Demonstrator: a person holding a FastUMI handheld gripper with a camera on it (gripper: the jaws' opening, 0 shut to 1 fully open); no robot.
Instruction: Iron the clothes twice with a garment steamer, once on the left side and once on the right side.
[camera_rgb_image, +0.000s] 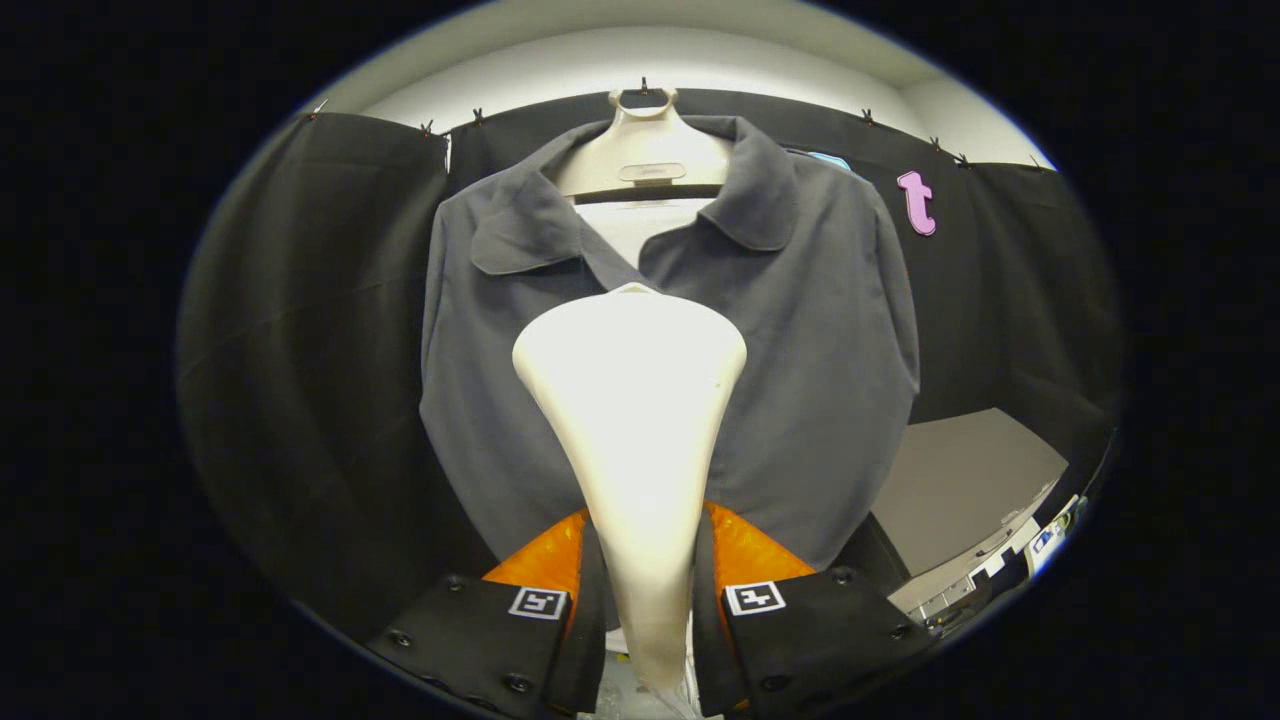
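The gripper (640, 590) is clamped on the garment steamer (633, 420): both fingers press against the narrow handle section, one on each side, with the handle running up between them. The steamer head widens beyond the fingertips into a broad, rounded triangular plate, its pointed top directed upward and away from the gripper. The gripper points forward and slightly upward at the garment.

Directly beyond the steamer head hangs the shirt (820, 370) — a dark grey collared garment, front facing the gripper, collar open. The head sits over the shirt's centre line, just below the collar opening; whether the plate touches the fabric cannot be determined. The shirt hangs on a pale hanger (645, 145), visible above the collar — its hook fixed at the top of the booth wall (300, 330).
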